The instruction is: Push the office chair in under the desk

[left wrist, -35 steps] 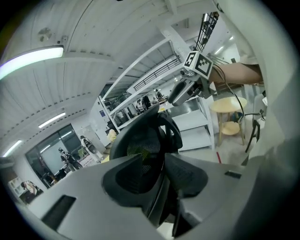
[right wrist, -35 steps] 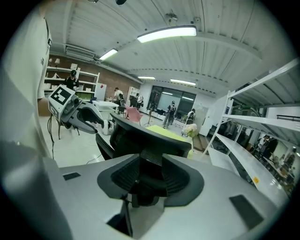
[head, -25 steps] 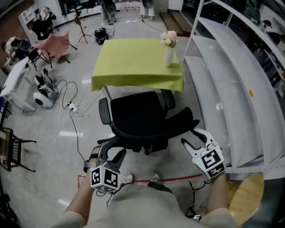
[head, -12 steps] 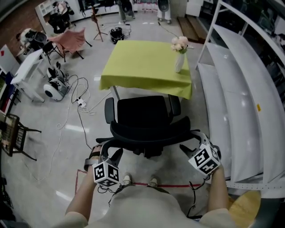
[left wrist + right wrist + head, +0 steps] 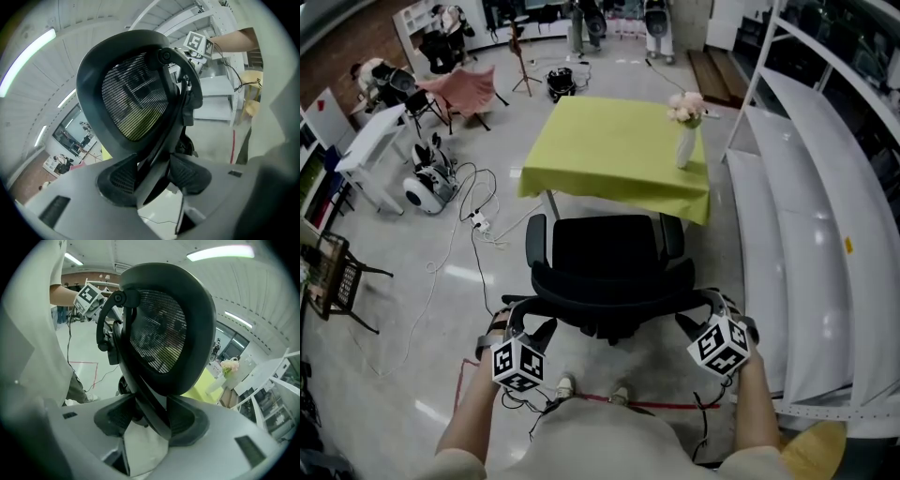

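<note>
A black office chair (image 5: 609,267) stands square to the desk (image 5: 614,150), which carries a yellow-green cloth; the seat's front reaches the desk's near edge. My left gripper (image 5: 530,328) is at the left end of the backrest and my right gripper (image 5: 701,314) at the right end. In the left gripper view the mesh backrest (image 5: 133,101) rises ahead, and its frame runs between the pads of the left gripper (image 5: 152,171), whose jaws are opening. In the right gripper view the backrest (image 5: 159,333) frame sits between the pads of the right gripper (image 5: 152,416), whose jaws are closing.
A white vase of pink flowers (image 5: 686,141) stands on the desk's right corner. Long white shelves (image 5: 811,234) run along the right. Cables and a power strip (image 5: 469,220) lie on the floor at left, near a dark folding chair (image 5: 337,281). Red tape (image 5: 661,405) crosses by my feet.
The chair has turned square to the desk and rolled closer to it. Both grippers have followed it forward, staying on the ends of the backrest.
</note>
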Tool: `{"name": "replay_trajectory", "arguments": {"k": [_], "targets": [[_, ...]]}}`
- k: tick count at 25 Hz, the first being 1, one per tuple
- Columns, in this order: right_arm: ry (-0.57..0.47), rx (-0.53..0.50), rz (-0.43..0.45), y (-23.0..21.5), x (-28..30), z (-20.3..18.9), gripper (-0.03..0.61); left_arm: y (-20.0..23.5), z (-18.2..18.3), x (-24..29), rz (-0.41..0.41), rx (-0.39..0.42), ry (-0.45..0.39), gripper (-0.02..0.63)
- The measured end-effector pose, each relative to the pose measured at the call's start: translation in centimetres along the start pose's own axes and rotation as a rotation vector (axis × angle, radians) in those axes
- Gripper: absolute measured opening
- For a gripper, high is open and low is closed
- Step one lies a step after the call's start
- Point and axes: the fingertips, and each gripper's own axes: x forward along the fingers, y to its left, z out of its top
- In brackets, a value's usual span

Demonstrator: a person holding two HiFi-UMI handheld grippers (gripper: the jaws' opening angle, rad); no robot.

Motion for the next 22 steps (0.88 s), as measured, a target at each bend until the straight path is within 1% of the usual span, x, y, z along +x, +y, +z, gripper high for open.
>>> {"name": "replay_trajectory", "arguments": {"k": [7,14,16,22], "targets": [[0.009,0.005,0.033,-0.5,0.1,-0.5,0.209,-0.1,0.4,0.7,-0.018,-0.027,-0.019,0.233],[0.041,-0.001,0.073,-0.4,0.0,-0.6,0.196,0.1,0.3,0.8,-0.026,-0.059,-0.013,0.244],[0.034,0.001,0.071,-0.3,0.0,-0.5,0.193,0.3,0.3,0.9,-0.028,-0.06,-0.019,0.245],[0.001,0.016,0.03,-0.6,0.5,-0.1,0.196,1.1,-0.1,1.7,-0.035,-0.061,-0.031,0.245]]}}
